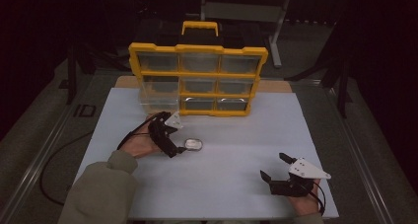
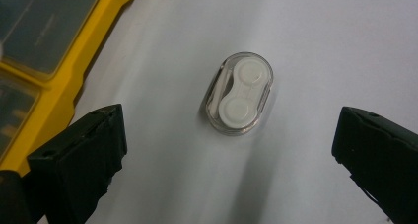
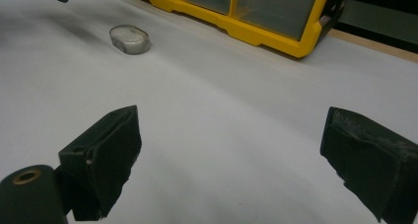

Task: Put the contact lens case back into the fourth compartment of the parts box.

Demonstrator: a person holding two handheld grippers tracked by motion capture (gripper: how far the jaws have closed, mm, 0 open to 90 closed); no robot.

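A small clear oval case [image 2: 240, 93] with a white two-lobed insert lies flat on the white table sheet [image 1: 231, 150]. My left gripper [image 2: 229, 130] hovers just short of it, open, one jaw wide on each side and nothing touching. In the high view the case [image 1: 193, 144] sits just right of the left gripper [image 1: 176, 142]. My right gripper [image 1: 272, 165] rests open near the front right of the sheet, holding nothing. From the right gripper view [image 3: 229, 135] the case [image 3: 130, 39] lies far off at the upper left.
A yellow organizer [image 1: 197, 78] with clear drawers and a yellow handle stands upright at the back of the sheet. Its lower-left clear drawer [image 1: 158, 99] looks pulled forward. The organizer's yellow frame [image 2: 54, 95] is close on the left gripper's left. Dark floor surrounds the table.
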